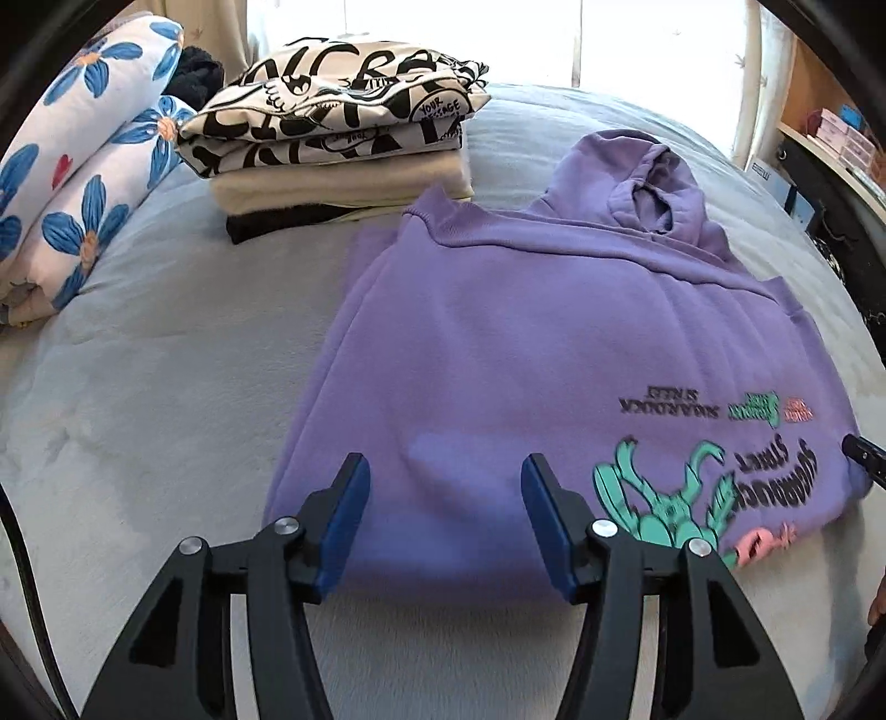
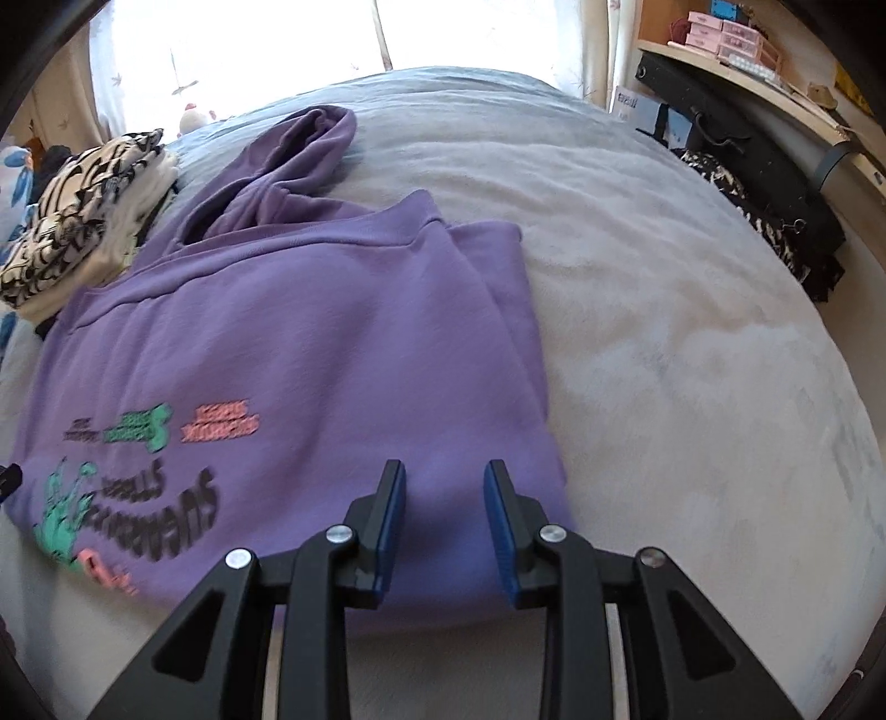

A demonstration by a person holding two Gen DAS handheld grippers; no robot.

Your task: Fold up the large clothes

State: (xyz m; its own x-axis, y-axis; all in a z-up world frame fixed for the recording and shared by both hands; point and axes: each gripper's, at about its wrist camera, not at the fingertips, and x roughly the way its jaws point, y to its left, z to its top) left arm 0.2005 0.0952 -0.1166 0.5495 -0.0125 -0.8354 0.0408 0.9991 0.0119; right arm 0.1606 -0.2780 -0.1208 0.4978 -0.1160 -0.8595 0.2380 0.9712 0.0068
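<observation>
A purple hoodie [image 1: 526,332] [image 2: 304,332] lies folded on the bed, sleeves tucked in, hood [image 1: 653,183] [image 2: 310,144] at the far end, printed graphics at the near end. My left gripper [image 1: 446,462] hovers over its near left part, open, with nothing between the blue pads. My right gripper [image 2: 446,468] hangs over the near right corner, jaws a modest gap apart, open, with no cloth pinched. A tip of the right gripper [image 1: 861,454] shows at the edge of the left wrist view.
A stack of folded clothes [image 1: 343,144] [image 2: 83,221] with a black-and-white print on top sits at the far left. A rolled floral quilt [image 1: 83,183] lies left of it. The grey bed cover [image 2: 692,360] stretches right; a black bag [image 2: 747,166] and a shelf with boxes [image 2: 731,39] stand beyond.
</observation>
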